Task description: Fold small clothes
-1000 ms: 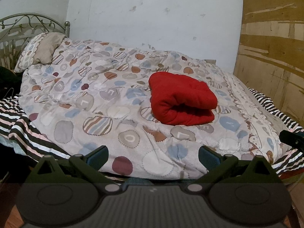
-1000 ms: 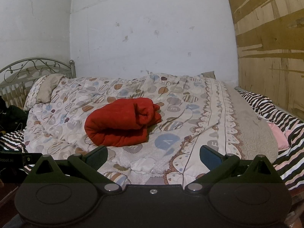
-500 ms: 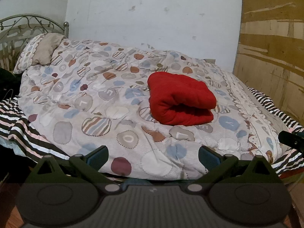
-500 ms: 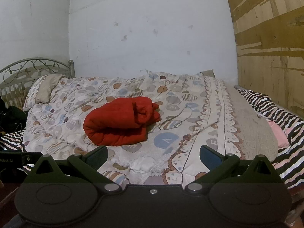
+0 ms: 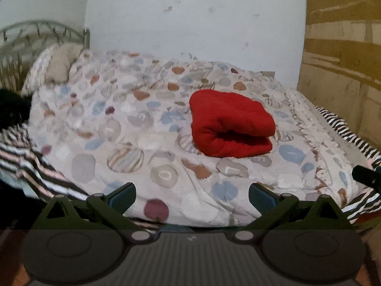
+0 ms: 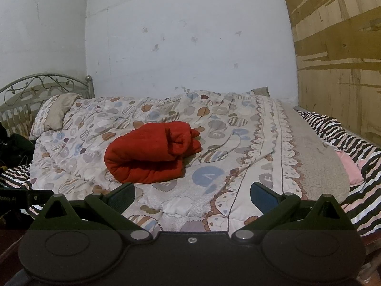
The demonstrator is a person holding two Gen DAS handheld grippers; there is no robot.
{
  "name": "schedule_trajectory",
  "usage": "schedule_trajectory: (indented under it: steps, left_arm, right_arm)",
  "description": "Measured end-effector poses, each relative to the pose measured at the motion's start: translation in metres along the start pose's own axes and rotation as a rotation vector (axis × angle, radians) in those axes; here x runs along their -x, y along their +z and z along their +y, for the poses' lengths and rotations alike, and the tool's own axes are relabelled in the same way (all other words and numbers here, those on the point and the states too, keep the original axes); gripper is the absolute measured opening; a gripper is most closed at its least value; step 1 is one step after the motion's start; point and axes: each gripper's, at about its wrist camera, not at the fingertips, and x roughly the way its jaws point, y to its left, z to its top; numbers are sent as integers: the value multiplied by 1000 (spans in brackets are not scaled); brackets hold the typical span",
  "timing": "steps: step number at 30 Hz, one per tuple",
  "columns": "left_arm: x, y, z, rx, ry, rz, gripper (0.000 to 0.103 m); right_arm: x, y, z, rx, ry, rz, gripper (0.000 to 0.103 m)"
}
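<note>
A red garment lies folded into a thick bundle on the spotted quilt in the middle of the bed. In the right wrist view the same red bundle sits left of centre, its loose ends bunched at the right. My left gripper is open and empty, held back at the bed's near edge, well short of the garment. My right gripper is open and empty too, over the quilt's front edge, apart from the garment. The tip of the right gripper shows at the far right of the left wrist view.
A pillow and a metal headboard stand at the left end. A striped sheet and a pink cloth lie on the right. A white wall is behind, a wooden panel to the right.
Both views have drifted slightly; the bed sits a little lower in frame. The red garment lies as before and both grippers stay open.
</note>
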Motion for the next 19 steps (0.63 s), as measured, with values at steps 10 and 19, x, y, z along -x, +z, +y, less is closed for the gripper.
schedule_trajectory:
  steps: [10,19]
  left_arm:
    - [1,4,0,-15,9,-20,103]
    - [-4,1,2,-17,11,4,103]
  right_arm:
    - [-2,-1,-1,0,-2,5,103]
    - [-2,-9,-5,-10,-9,14,103]
